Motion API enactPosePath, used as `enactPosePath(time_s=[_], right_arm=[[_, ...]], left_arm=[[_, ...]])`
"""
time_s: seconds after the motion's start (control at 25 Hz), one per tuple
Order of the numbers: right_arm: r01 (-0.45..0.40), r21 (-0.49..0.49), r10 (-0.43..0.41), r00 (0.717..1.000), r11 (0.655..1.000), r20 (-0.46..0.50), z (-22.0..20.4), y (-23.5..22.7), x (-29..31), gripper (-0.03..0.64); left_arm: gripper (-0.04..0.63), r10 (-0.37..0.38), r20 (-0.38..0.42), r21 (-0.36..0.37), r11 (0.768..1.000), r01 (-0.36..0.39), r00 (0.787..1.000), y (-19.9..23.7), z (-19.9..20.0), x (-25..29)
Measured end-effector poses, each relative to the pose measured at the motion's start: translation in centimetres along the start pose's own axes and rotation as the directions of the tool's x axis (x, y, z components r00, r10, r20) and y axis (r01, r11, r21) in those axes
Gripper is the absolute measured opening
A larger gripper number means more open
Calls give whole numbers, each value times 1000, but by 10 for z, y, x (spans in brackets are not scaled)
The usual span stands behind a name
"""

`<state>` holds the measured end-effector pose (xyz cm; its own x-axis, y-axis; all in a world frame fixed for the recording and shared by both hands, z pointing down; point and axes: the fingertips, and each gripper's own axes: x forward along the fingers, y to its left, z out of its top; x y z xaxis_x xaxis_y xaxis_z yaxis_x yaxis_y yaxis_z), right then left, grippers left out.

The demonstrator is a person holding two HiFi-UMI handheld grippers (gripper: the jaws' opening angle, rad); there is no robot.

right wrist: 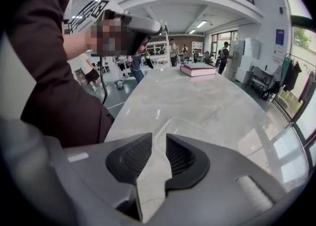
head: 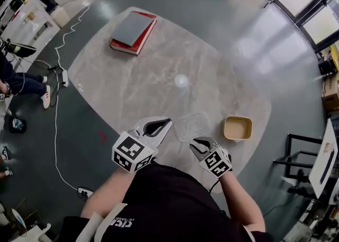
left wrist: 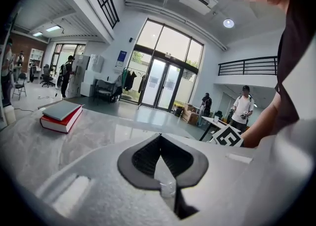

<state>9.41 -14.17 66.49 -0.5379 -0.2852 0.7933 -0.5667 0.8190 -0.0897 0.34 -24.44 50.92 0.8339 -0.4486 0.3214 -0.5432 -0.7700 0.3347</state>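
Down at the near edge of the pale marble bench (head: 159,77), both grippers hang just in front of the person's body, side by side and a little apart, and neither holds anything.

The left gripper (head: 167,122) is closed. In the left gripper view (left wrist: 159,136) its two tips meet at a point, leaving only the oval hollow between the ribbed dark pads (left wrist: 143,157) behind them. The bench shows through that hollow as a pale strip. A small glassy bit sits low in the hollow, and I cannot tell what it is.

The right gripper (head: 197,142) is a little open. In the right gripper view (right wrist: 159,136) its jaws stand a narrow gap apart, with only bare bench showing through the gap and nothing between the pads (right wrist: 180,158).

A clear plastic piece (head: 192,125) lies flat on the bench between the two grippers and just beyond their tips. It is faint, and only its outline can be made out. The left gripper's tips are just beside its left edge, but the head view does not show whether they touch it.

A shallow tan bowl (head: 238,128) sits to the right of the plastic piece, near the right gripper but apart from it.

Two stacked books (head: 132,32), grey on red, lie at the far side of the bench, well apart from both grippers.
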Motion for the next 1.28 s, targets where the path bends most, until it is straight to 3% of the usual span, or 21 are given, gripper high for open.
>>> enactPosePath(time_s=[0.24,0.52,0.64,0.96,1.04,1.28], right_arm=[[-86,-230,33,974,969,-225,-41,-4,38,101],[-185,-352,42,926,917,-375,-60,-6,58,101],[-214,-373,44,909,903,-415,-66,-7,61,97],[-247,-350,56,878,903,-476,-79,-2,58,87],[-253,-350,57,873,902,-485,-81,-3,60,51],[-296,-370,57,841,880,-537,-85,1,63,32]], left_arm=[[-2,-31,-16,-16,999,30,999,15,-5,11],[-2,-51,-20,-56,997,50,999,30,-14,14],[-2,-67,-29,-69,995,65,997,35,-18,15],[-2,-108,-37,-87,991,105,993,44,-19,24],[-2,-123,-37,-85,989,119,992,41,-18,28],[-2,-161,-49,-86,984,157,986,37,-21,31]])
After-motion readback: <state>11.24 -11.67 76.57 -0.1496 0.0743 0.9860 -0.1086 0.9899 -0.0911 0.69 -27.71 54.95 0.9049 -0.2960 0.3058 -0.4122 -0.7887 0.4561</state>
